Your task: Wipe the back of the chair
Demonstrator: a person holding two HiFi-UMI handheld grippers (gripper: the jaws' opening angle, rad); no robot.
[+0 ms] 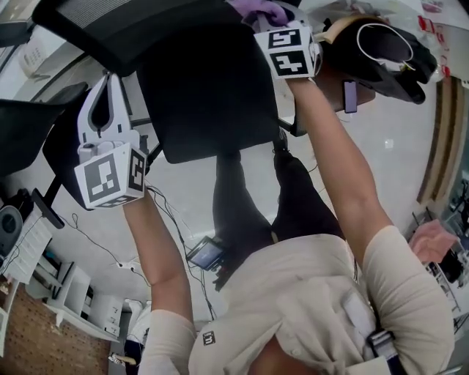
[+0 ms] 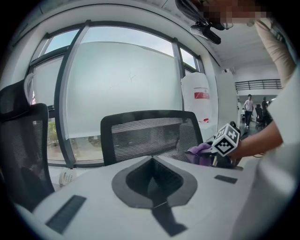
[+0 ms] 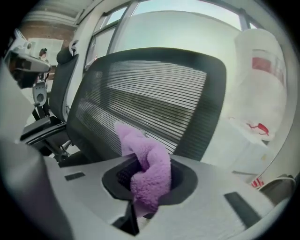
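The black mesh chair back (image 3: 154, 89) stands upright right in front of my right gripper (image 3: 151, 164). That gripper is shut on a fluffy purple cloth (image 3: 147, 168), whose free end lies against the lower part of the mesh. In the head view the right gripper (image 1: 277, 18) with the cloth (image 1: 262, 9) is at the chair back's right end, above the black seat (image 1: 209, 95). My left gripper (image 1: 111, 80) hangs shut and holds nothing, to the left of the seat. In the left gripper view, the chair back (image 2: 145, 136) and the cloth (image 2: 199, 152) lie beyond the left gripper (image 2: 153, 161).
A second black mesh chair (image 2: 23, 150) stands to the left by the window. Another dark chair (image 1: 385, 47) is at the right. A white bag with red print (image 3: 262, 93) stands behind the chair. Cables and a small screen (image 1: 207, 254) lie on the floor near the person's legs.
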